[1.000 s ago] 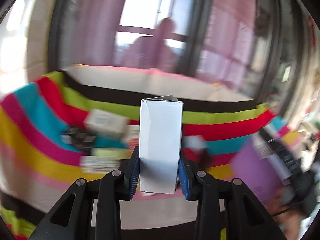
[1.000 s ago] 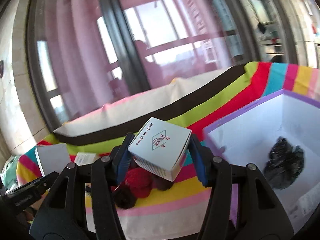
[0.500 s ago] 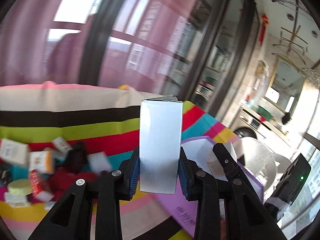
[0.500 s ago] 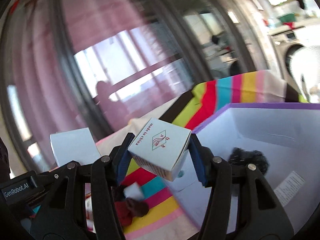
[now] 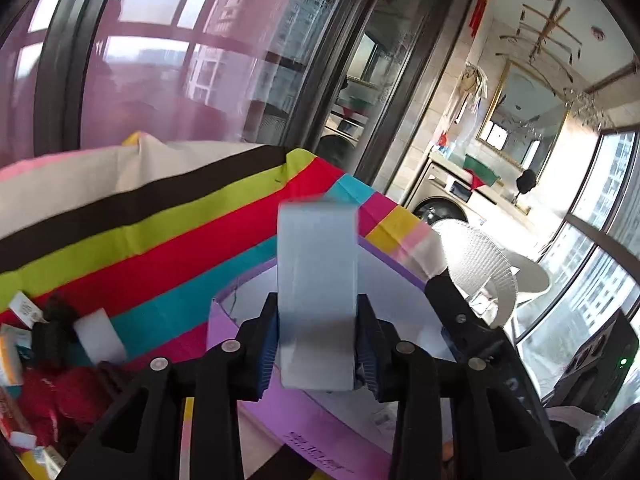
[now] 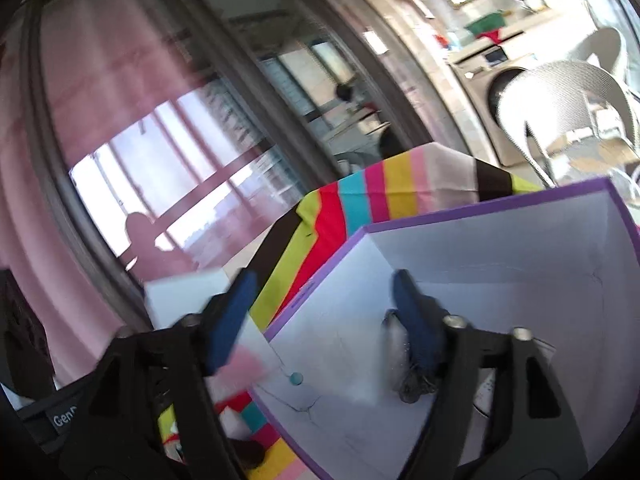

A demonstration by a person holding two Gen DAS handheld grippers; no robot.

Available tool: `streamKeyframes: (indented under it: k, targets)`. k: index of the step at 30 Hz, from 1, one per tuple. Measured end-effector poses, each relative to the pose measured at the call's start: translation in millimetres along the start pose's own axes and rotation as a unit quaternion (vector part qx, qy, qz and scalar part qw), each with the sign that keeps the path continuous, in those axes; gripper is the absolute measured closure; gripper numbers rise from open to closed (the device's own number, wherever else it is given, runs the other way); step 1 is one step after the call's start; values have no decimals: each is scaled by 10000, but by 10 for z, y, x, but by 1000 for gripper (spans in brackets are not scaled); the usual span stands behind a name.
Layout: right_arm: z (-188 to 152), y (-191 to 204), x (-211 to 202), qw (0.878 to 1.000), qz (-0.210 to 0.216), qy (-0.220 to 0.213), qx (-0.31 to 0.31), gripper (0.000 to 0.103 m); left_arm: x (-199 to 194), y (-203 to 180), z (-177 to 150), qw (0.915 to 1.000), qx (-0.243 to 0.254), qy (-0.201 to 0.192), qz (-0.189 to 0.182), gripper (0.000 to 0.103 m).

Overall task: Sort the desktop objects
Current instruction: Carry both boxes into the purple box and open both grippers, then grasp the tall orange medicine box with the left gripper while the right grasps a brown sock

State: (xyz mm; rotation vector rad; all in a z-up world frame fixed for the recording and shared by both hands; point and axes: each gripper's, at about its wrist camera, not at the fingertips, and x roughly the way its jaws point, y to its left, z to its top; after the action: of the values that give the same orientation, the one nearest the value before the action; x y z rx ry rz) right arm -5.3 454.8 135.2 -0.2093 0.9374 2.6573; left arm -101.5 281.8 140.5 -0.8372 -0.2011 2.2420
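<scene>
The left hand-held gripper (image 5: 316,346) has its jaws opening, with a tall white carton (image 5: 317,300) standing upright between the blue pads (image 5: 267,350); the carton looks blurred and a thin gap shows beside each pad, so it sits between them rather than being pinched. It hangs over the near wall of a purple box (image 5: 256,332) with a white inside, which rests on a striped cloth (image 5: 168,240) covering the worktop. Left of the box lie a white block (image 5: 98,336), a black lump (image 5: 54,330) and small packets (image 5: 12,354). The right hand-held gripper (image 6: 324,312) is spread wide and opening, with nothing between its pads, held above the box (image 6: 500,208). Down inside the box a blurred white shape (image 6: 394,346) shows by a dark bundle (image 6: 416,384). The carton (image 6: 180,296) also appears at left in the right wrist view
</scene>
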Motion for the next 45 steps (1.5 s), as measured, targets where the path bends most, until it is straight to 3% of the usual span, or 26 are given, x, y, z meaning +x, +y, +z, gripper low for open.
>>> streamKeyframes:
  k: [5,12,18,22,29,34,37,42,45]
  targets:
    - [15,-15,-45,9999,119,-71,42,12,3,110,-17,9996,-233,26,-145,55]
    - [-32,78,-57,9992,276,-165,-242,8,-217,133,-87,9993,-176,-163,279,52]
    - [-148,235,-77,9966,448,-209,-660,5,-610,328,-247,9952,-444,-521,696,44]
    - [-265,351,-62,9942,524,-136,-927,3,-892,496,-427,9885,-672,-760,1121,43]
    - [-479,523,-26,9874,772,131,-1378,1,-1346,758,-805,9687,-872,-990,2101,38]
    - [-729,733,-8,9732,1063,419,-1996,1,-1427,972,-1070,9592,-1050,-877,2475,37]
    - [-918,878,29,9587,1252,661,-2468,1,-1400,1067,-1207,9544,-1080,-732,2685,37]
    - [-1198,1010,123,9354,1534,1182,-2960,1,-1269,1150,-1374,9426,-768,-250,3239,37]
    - [-1322,1088,97,9215,1575,1215,-3334,1,-1116,1166,-1465,9340,-482,148,3538,37]
